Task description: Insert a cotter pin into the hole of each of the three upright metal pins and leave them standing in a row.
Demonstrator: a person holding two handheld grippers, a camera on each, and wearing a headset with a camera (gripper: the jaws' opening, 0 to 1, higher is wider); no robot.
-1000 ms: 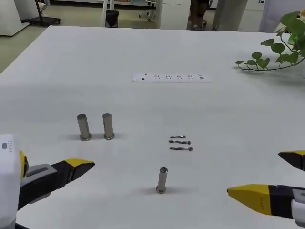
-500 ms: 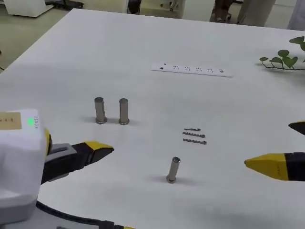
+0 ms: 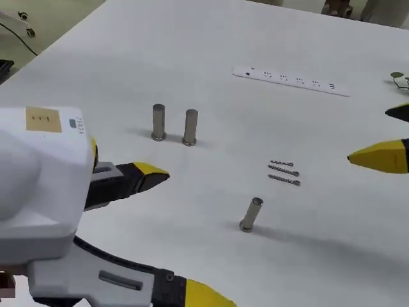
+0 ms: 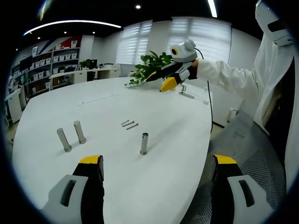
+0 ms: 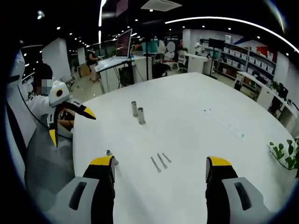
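The white tabletop [image 3: 192, 57] carries everything. The left claw [image 4: 157, 161] and right claw [image 5: 160, 161], both yellow-tipped, gape wide and hold nothing. Two dull-steel metal pins [image 3: 158, 121] stand upright side by side on flanged feet. A third pin [image 3: 251, 213] stands alone at their 5 o'clock. Three thin cotter pins [image 3: 284, 173] lie parallel at its 1 o'clock

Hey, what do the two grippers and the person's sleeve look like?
The left gripper and right gripper match: two black jaws capped with yellow tips, on pale grey bodies that each have a dark slot. In the left gripper view, the sleeve behind the right gripper is white and loose, like a lab coat.
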